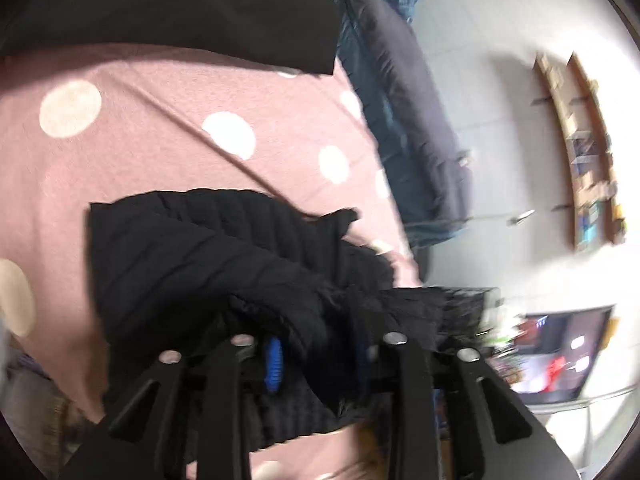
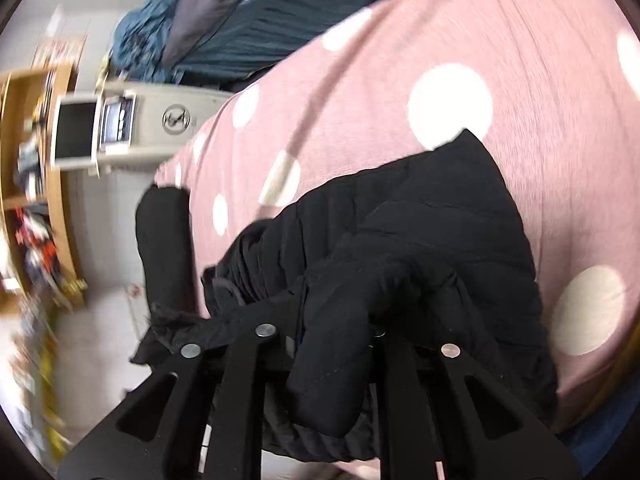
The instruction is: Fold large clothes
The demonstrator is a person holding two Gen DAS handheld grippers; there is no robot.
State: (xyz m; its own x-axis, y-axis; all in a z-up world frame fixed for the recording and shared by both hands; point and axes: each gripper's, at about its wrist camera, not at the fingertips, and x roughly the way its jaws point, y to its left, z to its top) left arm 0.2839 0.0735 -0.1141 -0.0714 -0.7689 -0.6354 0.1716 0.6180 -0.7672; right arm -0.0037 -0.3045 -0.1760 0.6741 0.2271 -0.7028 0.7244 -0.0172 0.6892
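A black quilted jacket (image 1: pixel 208 256) lies bunched on the near part of a pink bed (image 1: pixel 160 148) with white dots. The left tool (image 1: pixel 316 364) pinches a thick fold of it, and the right tool (image 2: pixel 336 344) likewise grips a padded fold. A teal blanket (image 2: pixel 248 36) lies at the bed's far end.
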